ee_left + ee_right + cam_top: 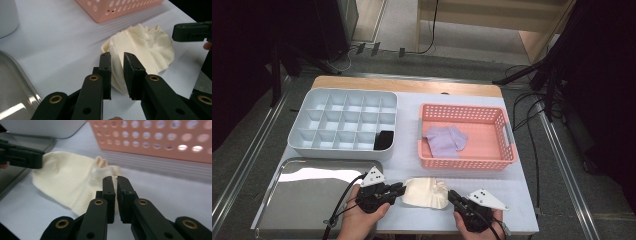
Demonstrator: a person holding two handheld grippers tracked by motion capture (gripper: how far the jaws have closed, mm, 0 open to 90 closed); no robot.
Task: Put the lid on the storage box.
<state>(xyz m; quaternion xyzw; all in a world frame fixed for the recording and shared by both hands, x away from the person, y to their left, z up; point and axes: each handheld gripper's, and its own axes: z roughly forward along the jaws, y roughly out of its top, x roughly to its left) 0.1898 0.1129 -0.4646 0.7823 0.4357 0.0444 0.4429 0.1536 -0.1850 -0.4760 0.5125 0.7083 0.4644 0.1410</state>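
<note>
Two neighbours — pink basket (466, 161) beyond cream cloth (426, 193), steel tray (302, 200) left.

The light comes from above and is bright on the white table (412, 130). The room around the table is very dark, almost black at the left and right sides. The metal tray (312, 200) shines like a mirror and has a big white glare patch near its top. Shadows on the table are soft and short. The high view is a bit fuzzy. In the right gripper view, the pink basket (155, 137) looks blurry, and its holes glow. In the left gripper view, the cream cloth (145, 47) looks sharp and its folds make small soft shadows.
</note>
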